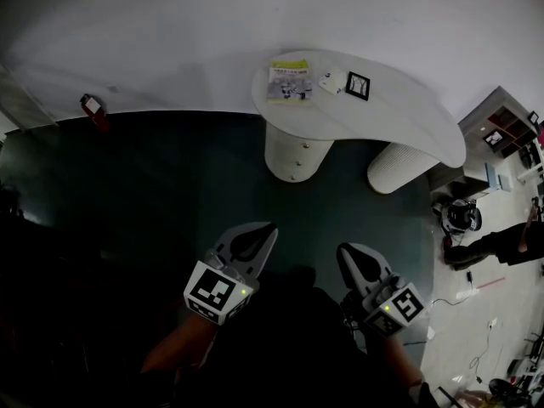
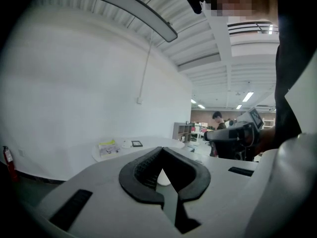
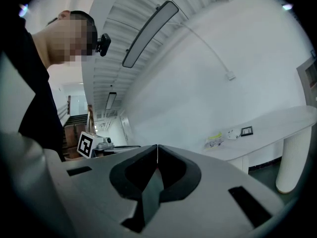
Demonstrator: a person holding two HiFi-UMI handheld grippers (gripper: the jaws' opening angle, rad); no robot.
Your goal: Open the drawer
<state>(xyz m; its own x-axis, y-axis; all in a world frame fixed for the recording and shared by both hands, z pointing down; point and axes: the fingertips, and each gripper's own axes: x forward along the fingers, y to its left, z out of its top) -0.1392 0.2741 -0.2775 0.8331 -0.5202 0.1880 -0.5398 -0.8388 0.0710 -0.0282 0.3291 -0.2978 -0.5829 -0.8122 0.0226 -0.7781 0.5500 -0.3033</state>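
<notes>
Dark floor (image 1: 153, 185) fills most of the head view, bounded by a white wall (image 1: 170, 24); a white curved table (image 1: 408, 117) stands against that wall, well ahead of both grippers; it rests on a smooth round pedestal (image 1: 285, 164) at its left end and a ribbed pedestal (image 1: 398, 167) to the right. The drawer (image 1: 299, 147) appears as a knobbed front in the smooth pedestal, flush and closed; a second knob sits below it. Left gripper (image 1: 270, 226) and right gripper (image 1: 343, 248) are held side by side over the floor, well apart from the table and pointing towards it; each has its jaws closed tip to tip with nothing between them. On the tabletop lie a yellow-green booklet (image 1: 290, 81) and a black-framed card (image 1: 358, 85); a red fire extinguisher (image 1: 92, 106) stands at the wall, far left.
</notes>
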